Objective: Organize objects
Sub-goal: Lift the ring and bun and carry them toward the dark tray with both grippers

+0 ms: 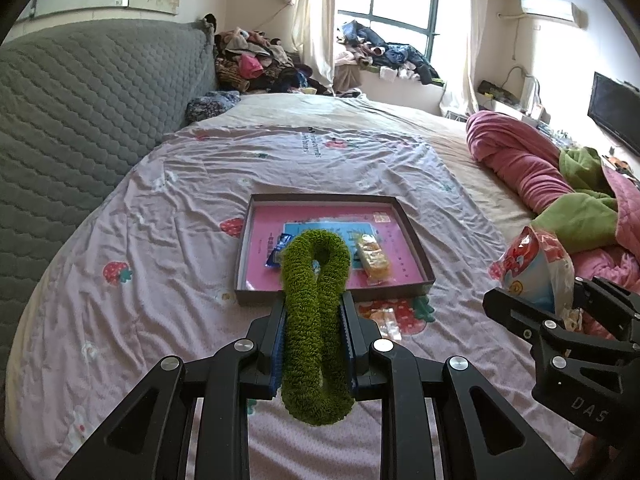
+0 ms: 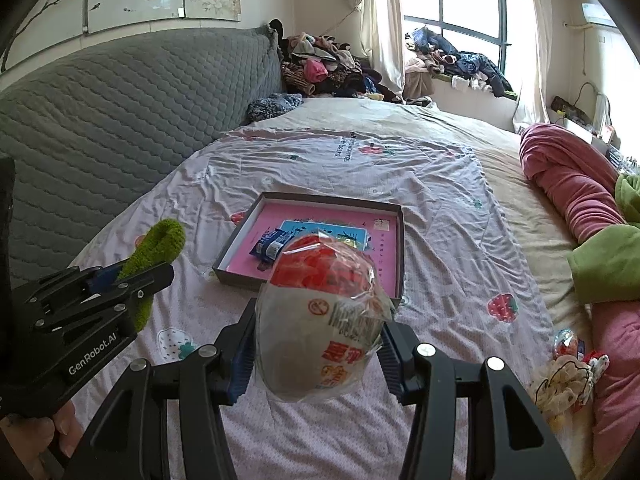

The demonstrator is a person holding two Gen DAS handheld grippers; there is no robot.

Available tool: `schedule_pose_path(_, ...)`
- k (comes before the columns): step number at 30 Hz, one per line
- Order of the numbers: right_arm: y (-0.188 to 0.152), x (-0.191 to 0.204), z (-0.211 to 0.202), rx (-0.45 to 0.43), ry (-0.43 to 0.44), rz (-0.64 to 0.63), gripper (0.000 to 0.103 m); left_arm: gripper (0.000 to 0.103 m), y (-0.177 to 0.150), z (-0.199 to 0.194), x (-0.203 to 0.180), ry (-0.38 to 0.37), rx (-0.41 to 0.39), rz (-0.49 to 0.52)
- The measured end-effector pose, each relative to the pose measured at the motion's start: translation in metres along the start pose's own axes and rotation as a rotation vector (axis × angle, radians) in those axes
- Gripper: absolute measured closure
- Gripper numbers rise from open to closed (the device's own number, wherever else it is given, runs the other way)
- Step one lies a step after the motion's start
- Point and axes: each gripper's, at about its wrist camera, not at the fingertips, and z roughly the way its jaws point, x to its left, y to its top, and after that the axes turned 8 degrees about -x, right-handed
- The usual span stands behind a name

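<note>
Currently, left claw (image 1: 313,344) clamps a green fuzzy loop (image 1: 314,320), right claw (image 2: 318,344) pinches a wrapped snack bag (image 2: 320,320), both aloft short of the box tray (image 1: 416,236) (presumably their destination) on the bed (image 1: 160,240).

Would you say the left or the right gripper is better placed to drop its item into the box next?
Probably left: the left gripper holds the green fuzzy loop right at the box near edge, while the right gripper looks farther back.
</note>
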Motion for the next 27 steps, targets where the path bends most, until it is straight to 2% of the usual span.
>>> schedule_pose_path(14, 0.026, -0.019, 0.031, -0.013, -0.012, -0.025, 0.050, 0.079, 0.026, 0.048, -0.014, -0.011, 0.001, 0.004)
schedule_pose_path(27, 0.035, -0.027, 0.069, -0.022, 0.007, -0.018, 0.050, 0.079, 0.029, 0.100, -0.012, 0.001, 0.027, 0.000)
